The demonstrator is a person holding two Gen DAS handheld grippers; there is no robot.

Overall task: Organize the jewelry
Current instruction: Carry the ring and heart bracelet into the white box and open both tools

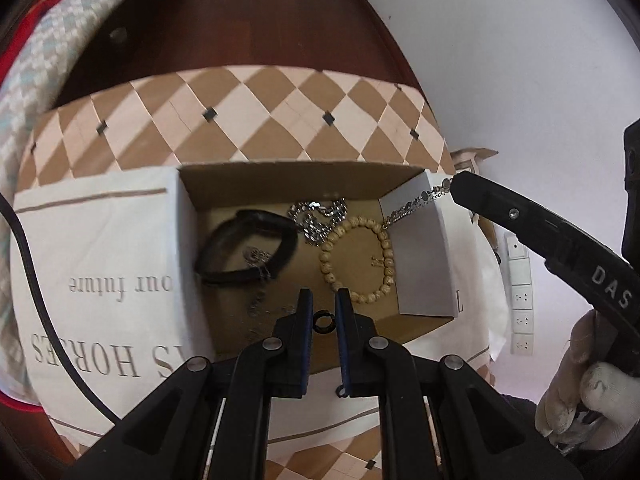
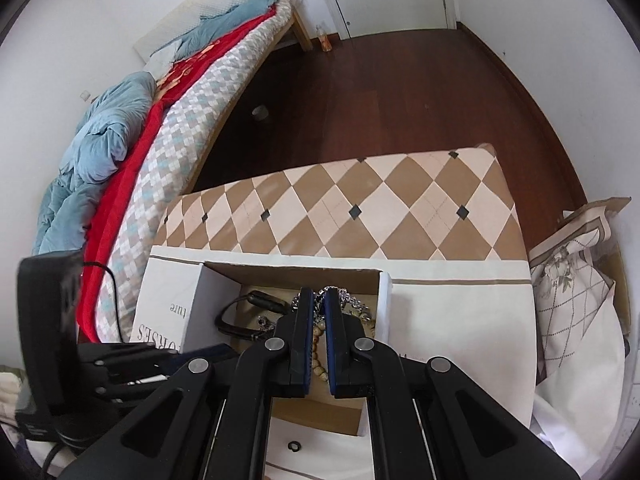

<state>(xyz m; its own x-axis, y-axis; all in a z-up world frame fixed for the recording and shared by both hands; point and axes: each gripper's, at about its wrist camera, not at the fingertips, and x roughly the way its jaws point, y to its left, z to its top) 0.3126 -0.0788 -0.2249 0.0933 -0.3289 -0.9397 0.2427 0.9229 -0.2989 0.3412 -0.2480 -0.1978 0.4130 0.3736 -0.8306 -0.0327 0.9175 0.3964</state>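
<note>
Across the middle of both views, table: a low top (image 1: 248,112) in tan and cream diamonds, spread with a white printed cloth (image 1: 100,248).
Box: an open cardboard box (image 1: 280,184) sits on that cloth, lower centre of each frame, with white flaps standing at its left and right sides.
Contents: a black strap watch (image 1: 248,248) lies left of centre, a heap of silver chain (image 1: 316,220) is above centre, and a wooden bead bracelet (image 1: 360,260) is right of centre, touching the heap.
Right gripper: its tip (image 1: 454,186) enters from the right edge of the left-wrist view, jaws together, clamped on a thin silver chain (image 1: 412,204) that trails down over the right flap into the box.
Left gripper: fingertips (image 1: 324,300) at lower centre, pointing down over the near side of the box; jaws nearly together, only a narrow slit between the blue pads, nothing pinched that I can see.
Small ring: a dark ring (image 1: 323,320) shows in that slit, lying below; whether on the box floor I cannot tell.
Doing it well, as I judge: lower the thin chain past the flap edge so that it coils on bare cardboard, clear of the beads and the heap, and part the jaws only once it has gone slack.
</note>
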